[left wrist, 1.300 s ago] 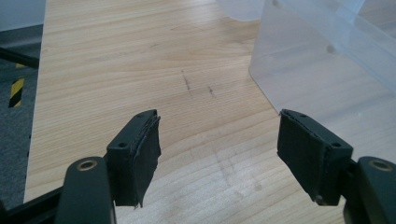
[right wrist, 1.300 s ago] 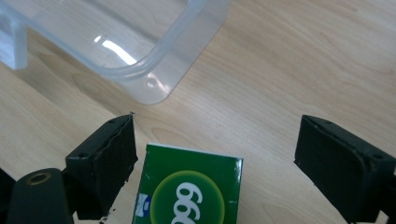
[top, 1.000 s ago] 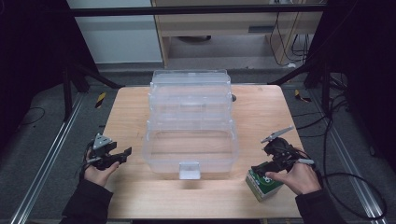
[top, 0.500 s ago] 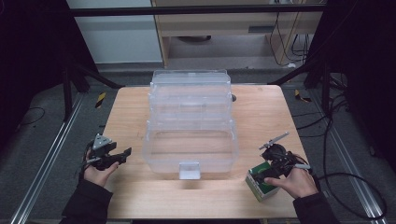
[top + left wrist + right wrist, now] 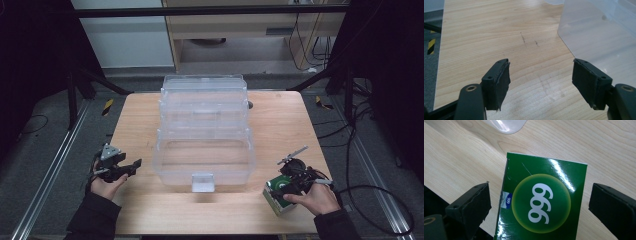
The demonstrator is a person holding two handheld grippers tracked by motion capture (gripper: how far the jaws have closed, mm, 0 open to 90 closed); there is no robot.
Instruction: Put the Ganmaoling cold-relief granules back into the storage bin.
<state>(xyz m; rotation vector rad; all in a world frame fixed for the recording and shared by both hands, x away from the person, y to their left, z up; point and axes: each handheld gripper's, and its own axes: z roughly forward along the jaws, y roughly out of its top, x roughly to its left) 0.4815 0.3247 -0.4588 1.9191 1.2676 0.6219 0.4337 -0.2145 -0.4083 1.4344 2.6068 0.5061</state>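
Nearest the person, at the front right of the bench (image 5: 310, 125), the right gripper (image 5: 539, 205) hangs over a green box (image 5: 544, 200) printed with white "999" on a yellow-green disc. Its fingers (image 5: 471, 202) are spread wide, one on each side of the box and clear of its edges, so nothing is pinched. In the high view the box (image 5: 276, 196) lies flat on the wood near the front edge, just right of the clear container's front corner, with the right gripper (image 5: 295, 177) directly above it.

At the front left, the left gripper (image 5: 131, 166) is held low over bare wood, pointing toward the container. Its fingers (image 5: 499, 80) are also spread apart and hold nothing; the container's side wall lies just beyond the right-hand one.

Farther back, in the middle of the bench, stands the clear plastic container (image 5: 204, 130), opened in stepped tiers with a small latch on its front wall. Its trays look empty.
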